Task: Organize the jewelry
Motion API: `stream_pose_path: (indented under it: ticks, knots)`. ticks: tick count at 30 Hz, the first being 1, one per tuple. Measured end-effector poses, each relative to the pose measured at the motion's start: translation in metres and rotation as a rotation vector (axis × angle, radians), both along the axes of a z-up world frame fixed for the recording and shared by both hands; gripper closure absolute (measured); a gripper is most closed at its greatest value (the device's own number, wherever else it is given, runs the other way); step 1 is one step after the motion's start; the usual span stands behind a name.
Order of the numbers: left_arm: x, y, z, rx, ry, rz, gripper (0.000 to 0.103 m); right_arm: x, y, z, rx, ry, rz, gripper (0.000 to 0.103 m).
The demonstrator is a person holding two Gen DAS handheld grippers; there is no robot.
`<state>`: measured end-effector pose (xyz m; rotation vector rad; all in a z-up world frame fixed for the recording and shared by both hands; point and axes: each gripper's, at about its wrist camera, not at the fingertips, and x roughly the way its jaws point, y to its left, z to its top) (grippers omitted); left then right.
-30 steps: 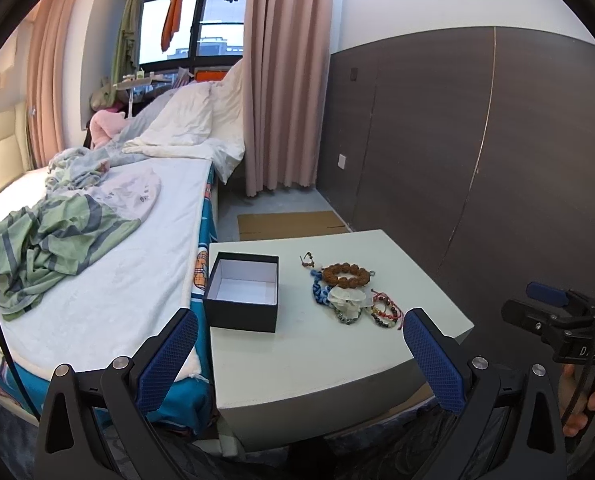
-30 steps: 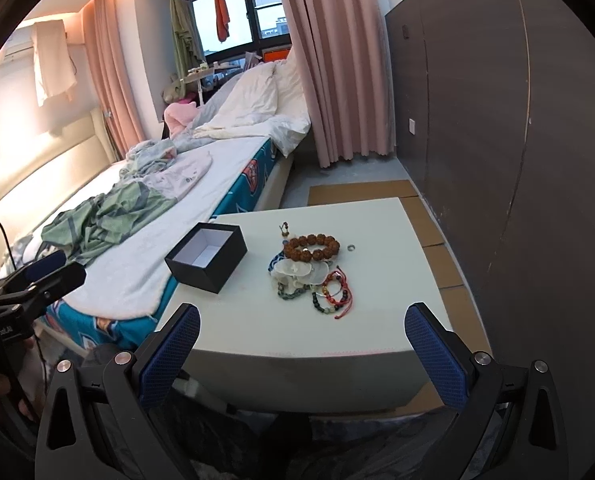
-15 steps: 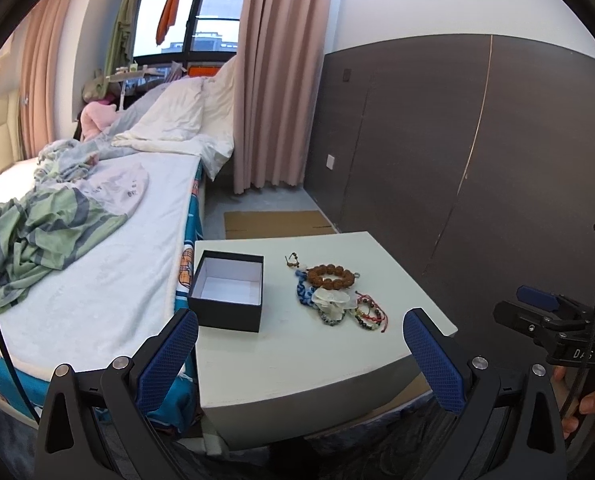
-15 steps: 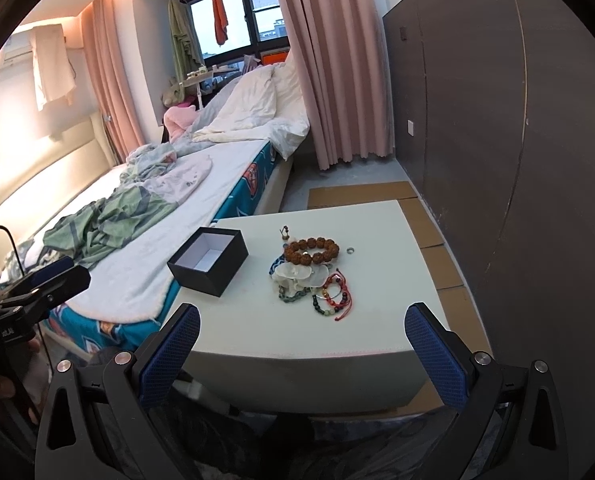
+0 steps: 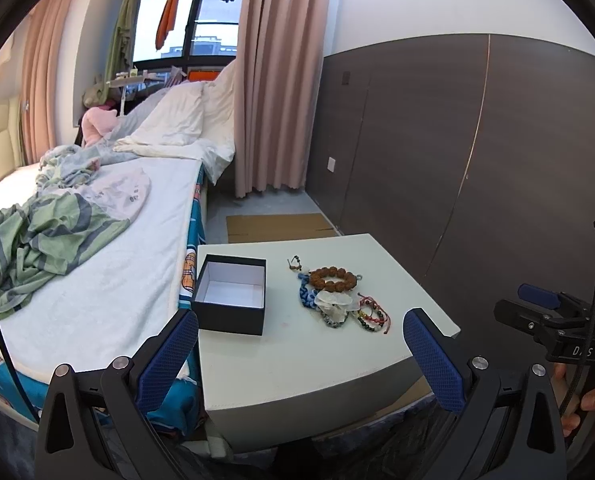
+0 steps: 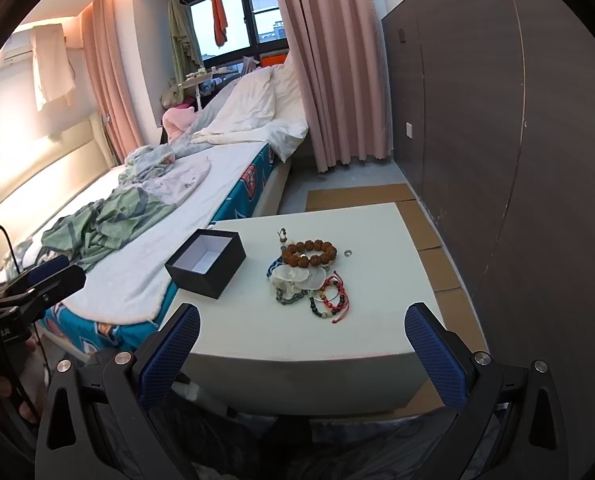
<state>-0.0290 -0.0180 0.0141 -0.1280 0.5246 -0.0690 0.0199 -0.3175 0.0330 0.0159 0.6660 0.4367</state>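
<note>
An open black box (image 5: 231,299) with a white inside stands on the left of a white table (image 5: 317,364); it also shows in the right wrist view (image 6: 206,262). Right of it lies a pile of jewelry (image 5: 337,300): a brown bead bracelet (image 6: 308,253), a blue one, pale shell pieces, red and green cords (image 6: 331,300), and a small ring (image 6: 348,253). My left gripper (image 5: 301,354) is open and empty, short of the table's near edge. My right gripper (image 6: 303,350) is open and empty, also short of the near edge.
A bed (image 5: 109,240) with rumpled clothes abuts the table's left side. A dark panelled wall (image 5: 477,168) runs along the right. Flat cardboard (image 6: 361,196) lies on the floor behind the table. Pink curtains hang at the back.
Both grippers have shifted slightly; the left view has swung a little so the table sits more centred. Jaws stay open. Nothing on the table has moved.
</note>
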Motion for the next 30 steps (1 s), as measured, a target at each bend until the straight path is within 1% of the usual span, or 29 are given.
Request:
stream_pose_path:
  ticks: [9,18,22,30]
  knots:
    - [-0.003,0.001,0.002,0.008,-0.004,0.009,0.001,-0.003,0.003,0.003,-0.009,-0.019,0.009,0.0]
    - [-0.005,-0.002,0.003,0.025,-0.019,0.014,0.001,-0.002,0.004,0.004,-0.01,-0.018,-0.001,0.0]
    - [-0.003,-0.004,0.0,0.038,-0.011,0.025,0.001,-0.001,0.004,0.003,-0.019,-0.027,-0.008,0.0]
    - [0.006,-0.005,-0.007,0.03,-0.005,0.014,0.001,0.004,0.0,-0.006,-0.005,-0.001,-0.008,0.0]
